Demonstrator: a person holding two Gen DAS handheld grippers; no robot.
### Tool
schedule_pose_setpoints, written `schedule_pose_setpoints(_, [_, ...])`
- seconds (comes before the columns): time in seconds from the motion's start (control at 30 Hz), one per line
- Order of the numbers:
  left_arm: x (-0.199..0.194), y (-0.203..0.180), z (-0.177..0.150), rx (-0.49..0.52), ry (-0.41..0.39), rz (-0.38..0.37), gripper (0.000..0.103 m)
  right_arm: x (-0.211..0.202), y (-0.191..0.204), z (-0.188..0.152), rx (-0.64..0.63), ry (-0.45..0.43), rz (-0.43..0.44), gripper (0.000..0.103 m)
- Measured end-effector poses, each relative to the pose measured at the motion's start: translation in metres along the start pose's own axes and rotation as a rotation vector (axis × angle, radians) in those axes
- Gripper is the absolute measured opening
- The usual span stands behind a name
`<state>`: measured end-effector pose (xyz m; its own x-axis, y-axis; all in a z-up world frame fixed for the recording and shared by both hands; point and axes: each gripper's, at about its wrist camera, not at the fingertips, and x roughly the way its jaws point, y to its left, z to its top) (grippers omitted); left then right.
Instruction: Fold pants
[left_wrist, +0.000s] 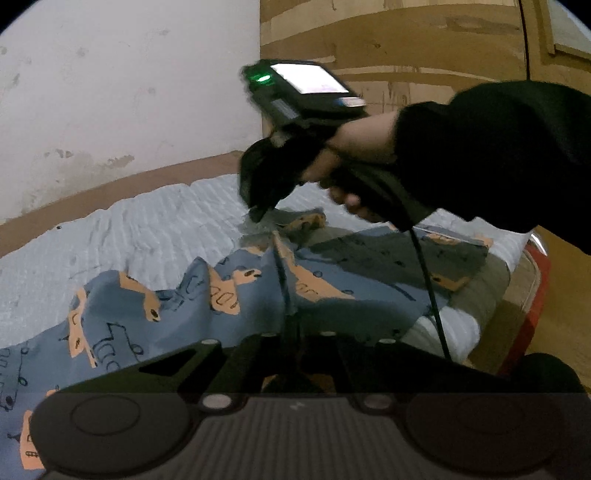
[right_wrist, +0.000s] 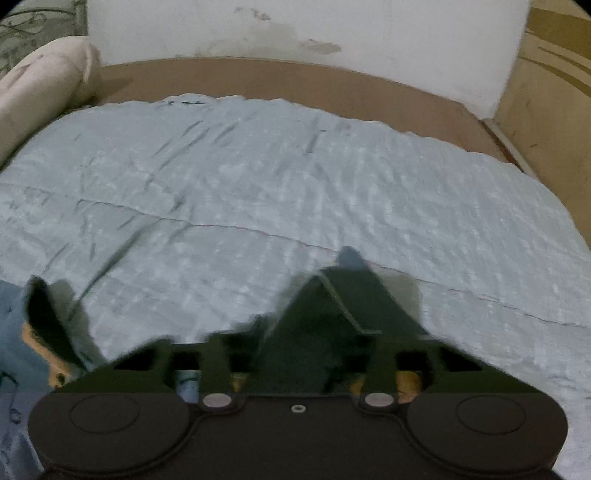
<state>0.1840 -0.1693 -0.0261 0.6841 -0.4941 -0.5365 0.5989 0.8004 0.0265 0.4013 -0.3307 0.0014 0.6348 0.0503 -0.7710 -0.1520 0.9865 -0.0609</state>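
Support: a bed (right_wrist: 229, 77) with a brown surround along its far side, in front of a stained white wall.
Cover: a pale blue textured bedspread (right_wrist: 295, 177), wrinkled, with a thin seam line running across it ahead of the right tool.
On the cover: blue pants (left_wrist: 147, 306) with an orange-and-black vehicle print, rumpled, lying just ahead of and below the left tool and spreading to its left.
Far left of the right tool: a cream bolster pillow (right_wrist: 40, 85) at the bedspread's edge, resting against the brown surround.
Bed edge: to the right of the left tool, where the bedspread ends.
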Motion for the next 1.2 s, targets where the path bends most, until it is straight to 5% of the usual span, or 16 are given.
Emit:
schedule_pose_setpoints(0.23, [-0.01, -0.005, 0.006, 0.015, -0.062, 0.021, 0.0, -0.065, -0.052, -0.015, 0.101, -0.189, 0.045, 0.0])
schedule_pose_setpoints(0.4, [-0.019, -0.013, 0.007, 0.072, -0.074, -0.008, 0.0, -0.142, -0.091, -0.078, 0.189, -0.358, 0.026, 0.0])
schedule_pose_setpoints(0.6, [-0.018, -0.026, -0.013, 0.167, -0.014, -0.013, 0.0, -0.168, -0.113, -0.176, 0.332, -0.351, 0.014, 0.0])
schedule_pose_setpoints(0.77, [-0.01, -0.023, -0.018, 0.155, 0.025, -0.009, 0.0, -0.159, -0.114, -0.223, 0.416, -0.332, 0.065, 0.0])
schedule_pose_setpoints(1.0, [-0.012, -0.027, -0.019, 0.161, 0.036, 0.002, 0.0, -0.132, -0.124, -0.231, 0.542, -0.354, 0.231, 0.042])
schedule_pose_setpoints(1.2, [-0.012, -0.031, -0.019, 0.168, 0.044, 0.014, 0.0, -0.125, -0.149, -0.225, 0.681, -0.402, 0.28, 0.045])
